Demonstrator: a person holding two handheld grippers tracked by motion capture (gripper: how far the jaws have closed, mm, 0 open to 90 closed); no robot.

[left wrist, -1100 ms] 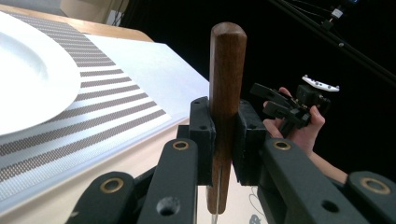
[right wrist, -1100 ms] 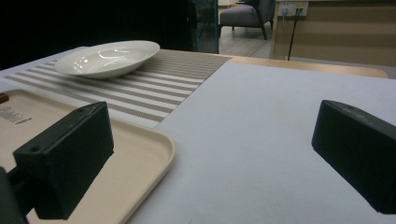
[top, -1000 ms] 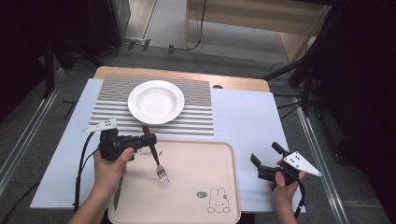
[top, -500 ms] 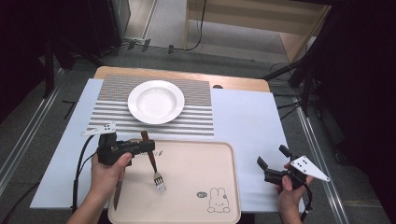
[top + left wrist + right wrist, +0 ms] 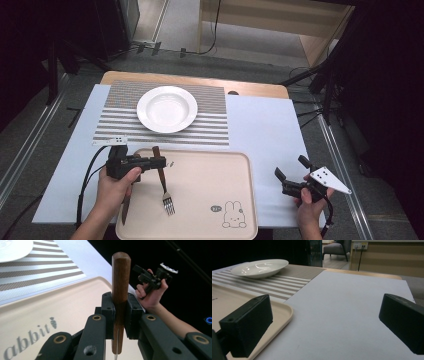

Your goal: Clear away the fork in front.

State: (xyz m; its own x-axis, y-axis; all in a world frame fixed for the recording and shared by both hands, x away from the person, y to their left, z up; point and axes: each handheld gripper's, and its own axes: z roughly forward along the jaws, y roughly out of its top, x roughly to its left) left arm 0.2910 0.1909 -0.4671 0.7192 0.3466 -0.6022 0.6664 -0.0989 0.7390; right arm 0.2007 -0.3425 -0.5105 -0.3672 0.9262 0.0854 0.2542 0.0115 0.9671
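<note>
Your counter (image 5: 260,125) runs away ahead of both tools, with the striped mat (image 5: 210,127) on its far half and the beige tray (image 5: 210,170) near you, under your left tool (image 5: 159,162) and off to the left of your right tool (image 5: 290,172). The white plate (image 5: 166,108) sits on the mat, beyond the left tool and slightly to its right, well apart from it.

Your left tool is clamped on the wooden handle of the fork (image 5: 162,182); the left gripper view shows both pads pressed on the handle (image 5: 120,285). The fork's long axis runs crosswise through the jaws, the handle end toward the plate and the tines (image 5: 169,205) toward you, low over the tray. A knife (image 5: 125,210) lies just beside your left hand (image 5: 117,187), parallel to the fork.

Your right tool hangs with its jaws wide apart and nothing between them, above the counter beyond the tray's right edge.

If the fork is bound for a place beside the plate, the left hand already has it; I'd judge the move goes forward, keeping that axis.
</note>
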